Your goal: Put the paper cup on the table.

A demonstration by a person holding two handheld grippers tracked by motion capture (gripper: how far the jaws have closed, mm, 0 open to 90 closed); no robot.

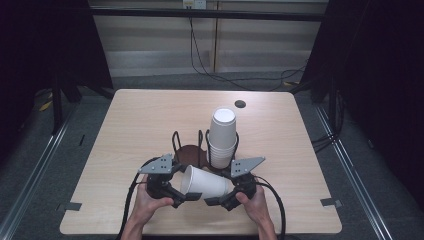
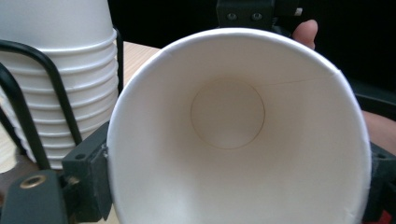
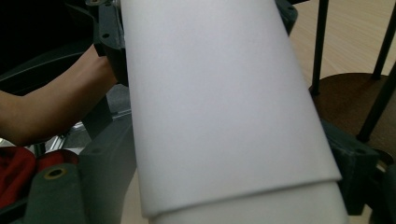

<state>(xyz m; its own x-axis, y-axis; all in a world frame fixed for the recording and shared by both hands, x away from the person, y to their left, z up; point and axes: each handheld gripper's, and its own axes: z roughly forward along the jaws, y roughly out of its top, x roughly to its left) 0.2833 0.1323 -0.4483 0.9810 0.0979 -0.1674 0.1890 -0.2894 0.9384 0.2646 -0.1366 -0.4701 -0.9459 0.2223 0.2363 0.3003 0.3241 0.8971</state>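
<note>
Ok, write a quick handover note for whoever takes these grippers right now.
Left gripper: jaws at the rim end of the lying paper cup, one on each side of its open mouth; shut on it.
Right gripper: shut on the cup's base end.
The cup is held level between both, in front of the wire cup holder.
Stack of paper cups stands upside down in the holder's right slot; the left slot is empty.
Done: one cup gripped by both grippers.
Left: likely placing this cup.

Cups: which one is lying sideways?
The single cup held between the left gripper and right gripper; the stack stands upright in the rack.
</note>
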